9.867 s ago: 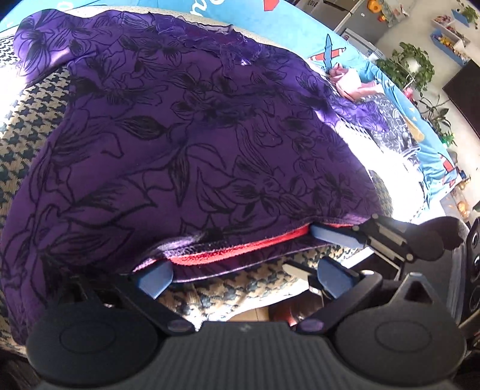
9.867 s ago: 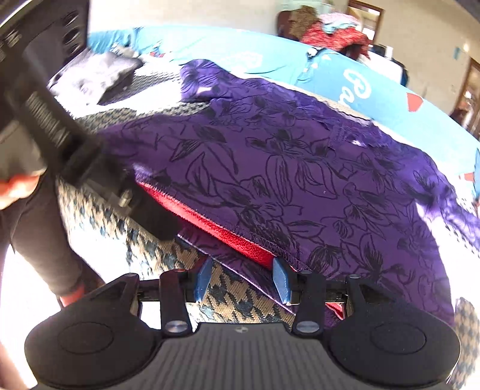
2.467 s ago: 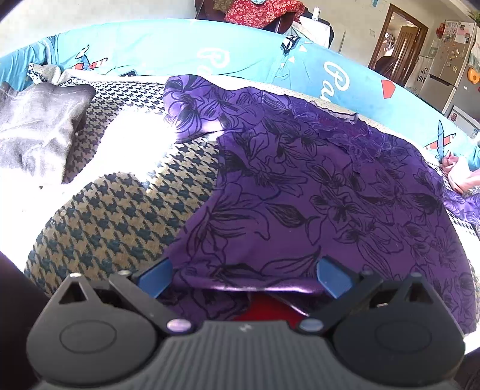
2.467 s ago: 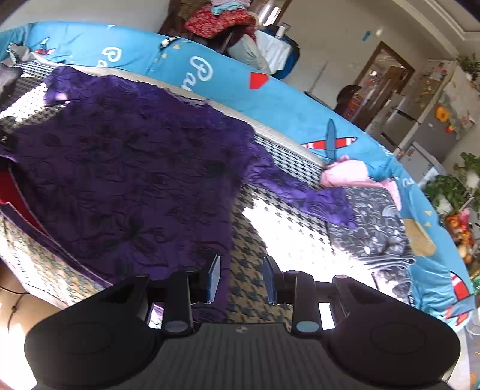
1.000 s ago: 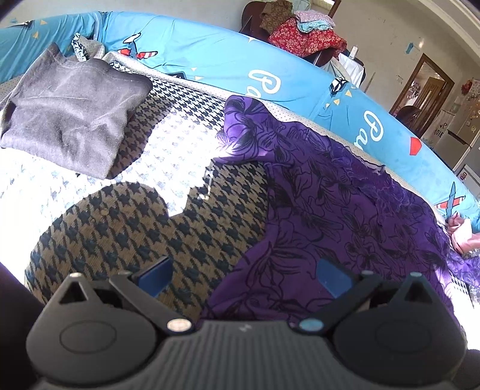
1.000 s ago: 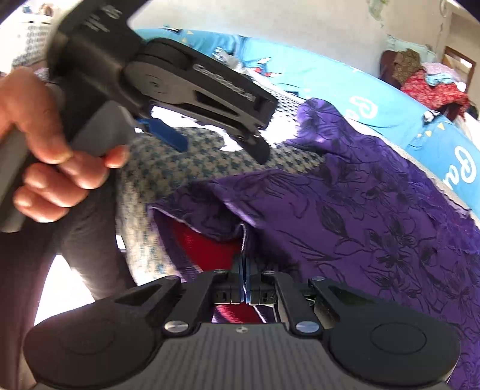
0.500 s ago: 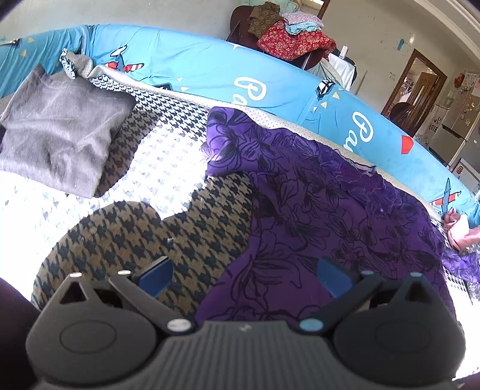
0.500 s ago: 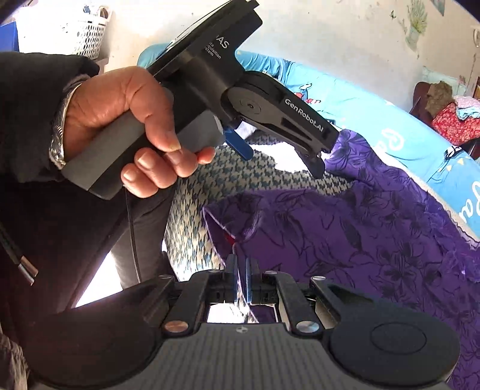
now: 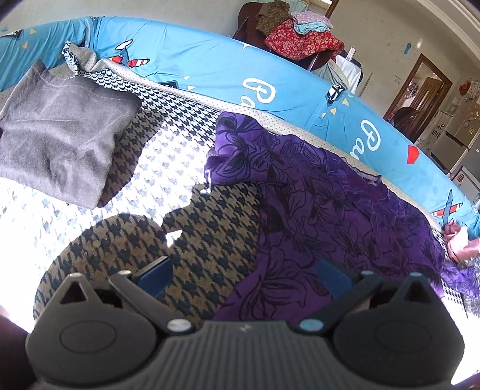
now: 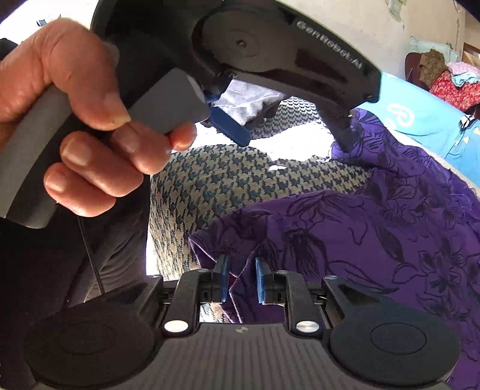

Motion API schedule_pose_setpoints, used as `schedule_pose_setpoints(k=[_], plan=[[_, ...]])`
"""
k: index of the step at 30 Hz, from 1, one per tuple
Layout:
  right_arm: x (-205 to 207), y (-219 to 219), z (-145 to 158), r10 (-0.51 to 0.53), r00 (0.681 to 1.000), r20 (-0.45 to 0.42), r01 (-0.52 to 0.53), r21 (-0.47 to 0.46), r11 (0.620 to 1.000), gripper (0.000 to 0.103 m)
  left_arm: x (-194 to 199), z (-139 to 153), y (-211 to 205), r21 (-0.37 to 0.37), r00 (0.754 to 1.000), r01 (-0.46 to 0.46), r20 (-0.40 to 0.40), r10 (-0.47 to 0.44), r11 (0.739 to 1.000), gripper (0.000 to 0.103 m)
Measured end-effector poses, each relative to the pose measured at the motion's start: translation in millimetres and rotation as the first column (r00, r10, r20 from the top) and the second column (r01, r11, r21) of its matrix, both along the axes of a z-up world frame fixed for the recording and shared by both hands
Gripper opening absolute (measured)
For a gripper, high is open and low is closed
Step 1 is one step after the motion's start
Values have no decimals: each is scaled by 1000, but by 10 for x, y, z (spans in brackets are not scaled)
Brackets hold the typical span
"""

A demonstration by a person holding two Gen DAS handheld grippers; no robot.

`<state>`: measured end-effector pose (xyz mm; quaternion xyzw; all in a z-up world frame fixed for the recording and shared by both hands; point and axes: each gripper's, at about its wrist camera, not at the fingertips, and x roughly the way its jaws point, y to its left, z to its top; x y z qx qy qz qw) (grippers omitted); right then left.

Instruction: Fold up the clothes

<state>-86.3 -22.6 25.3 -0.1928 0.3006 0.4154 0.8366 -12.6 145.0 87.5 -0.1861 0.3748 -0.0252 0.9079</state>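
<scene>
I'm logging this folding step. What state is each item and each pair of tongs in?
Purple floral garment: spread out on the houndstooth cover, not folded.
Grey garment: folded, lying apart from the purple one.
Left tongs: open, holding nothing.
Right tongs: partly open, with the purple hem loose between the pads.
Clothes pile in the background: heaped, unsorted.

Strong sunlight falls in bright patches across a houndstooth-patterned cover (image 9: 216, 228), bordered at the back by a blue sheet (image 9: 210, 63) printed with aeroplanes and white lettering. Behind it stands a dark wooden chair (image 9: 249, 21) heaped with clothes, against a pale, marked wall (image 9: 387, 36). At the right are a brown wooden door (image 9: 420, 87) and a fridge (image 9: 459, 141).
</scene>
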Motion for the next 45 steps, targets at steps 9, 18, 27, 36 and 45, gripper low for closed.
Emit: schedule_pose_setpoints(k=[9, 18, 27, 36, 45], plan=[[2, 260, -61, 121, 990, -70, -120, 20, 993, 20, 523, -16, -308, 74, 984, 168, -76, -162, 983, 103], [-10, -315, 192, 140, 990, -33, -141, -11, 990, 20, 825, -282, -488, 98, 952, 272, -172, -253, 957, 102], [323, -1146, 305, -51, 999, -5, 51, -10, 999, 24, 740, -406, -352, 35, 926, 324, -215, -310, 945, 72], [554, -1299, 223, -112, 981, -160, 133, 130, 983, 24, 707, -430, -384, 61, 920, 352, -205, -334, 934, 42], [176, -684, 143, 116, 991, -65, -111, 67, 992, 32, 708, -427, -406, 97, 913, 381, -193, -359, 919, 32]])
